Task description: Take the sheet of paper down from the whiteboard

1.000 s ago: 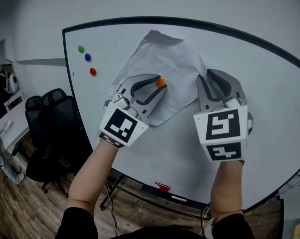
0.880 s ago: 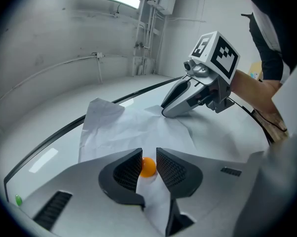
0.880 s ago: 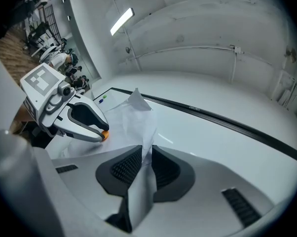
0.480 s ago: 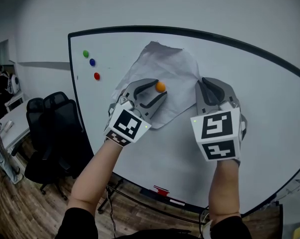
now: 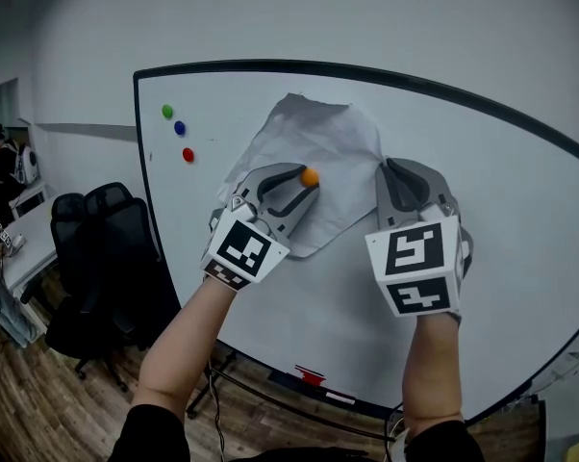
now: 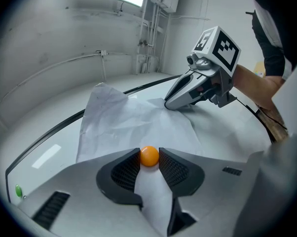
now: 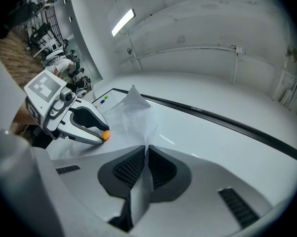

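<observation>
A crumpled white sheet of paper [image 5: 328, 147] hangs askew on the whiteboard [image 5: 501, 219], just above the middle of the head view. A round orange magnet [image 6: 149, 156] sits on its lower part and pins it to the board.

The left gripper [image 5: 305, 185] reaches up from the lower left of that view. Its jaws stand wide and are closing, with the magnet between their tips; in the left gripper view both ribbed pads touch the magnet's sides, and the paper runs under them.

The right gripper [image 7: 145, 157] stands at the paper's right edge, right of centre in the head view. Its jaws are closing and nearly together, pinching a fold of the sheet. In the right gripper view the paper rises as a thin ridge between the pads and trails down through the gap.

Near the board's upper left corner a green magnet [image 5: 167, 111], a blue magnet [image 5: 179, 127] and a red magnet [image 5: 188, 154] sit in a slanting row, well apart from the paper. A black office chair [image 5: 97, 248] stands at the head view's left edge.
</observation>
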Action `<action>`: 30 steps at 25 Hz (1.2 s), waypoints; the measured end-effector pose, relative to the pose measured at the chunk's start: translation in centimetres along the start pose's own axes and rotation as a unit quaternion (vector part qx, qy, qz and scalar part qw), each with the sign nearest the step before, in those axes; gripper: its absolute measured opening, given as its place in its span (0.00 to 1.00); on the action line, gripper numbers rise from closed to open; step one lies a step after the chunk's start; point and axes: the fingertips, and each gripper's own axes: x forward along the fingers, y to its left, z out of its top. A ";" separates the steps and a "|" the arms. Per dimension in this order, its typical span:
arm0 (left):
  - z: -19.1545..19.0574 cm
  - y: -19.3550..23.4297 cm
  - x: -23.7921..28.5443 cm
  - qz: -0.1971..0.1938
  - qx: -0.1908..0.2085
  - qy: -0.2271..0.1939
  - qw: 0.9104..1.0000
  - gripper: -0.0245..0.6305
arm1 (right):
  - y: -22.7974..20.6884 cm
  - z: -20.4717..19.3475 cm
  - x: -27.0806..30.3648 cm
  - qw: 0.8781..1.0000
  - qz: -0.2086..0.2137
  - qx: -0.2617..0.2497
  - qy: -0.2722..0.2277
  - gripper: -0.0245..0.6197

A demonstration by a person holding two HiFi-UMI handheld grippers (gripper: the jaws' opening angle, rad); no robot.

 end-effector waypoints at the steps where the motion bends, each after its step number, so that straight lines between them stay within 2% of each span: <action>1: 0.0 0.0 0.0 -0.001 0.000 0.001 1.000 0.24 | 0.0 0.1 0.0 1.000 0.000 -0.001 0.000 0.09; 19: -1.5 -0.6 -0.6 -0.010 -0.017 0.011 1.000 0.24 | -0.2 0.1 0.1 1.000 0.001 0.002 -0.002 0.09; 23: -0.6 -0.4 -1.4 0.002 -0.015 -0.011 1.000 0.24 | -0.2 0.0 -0.2 1.000 0.000 0.003 -0.003 0.08; 30: 1.0 0.6 -2.3 0.006 -0.012 -0.019 1.000 0.24 | -0.6 -0.1 -0.3 1.000 0.001 -0.001 0.004 0.08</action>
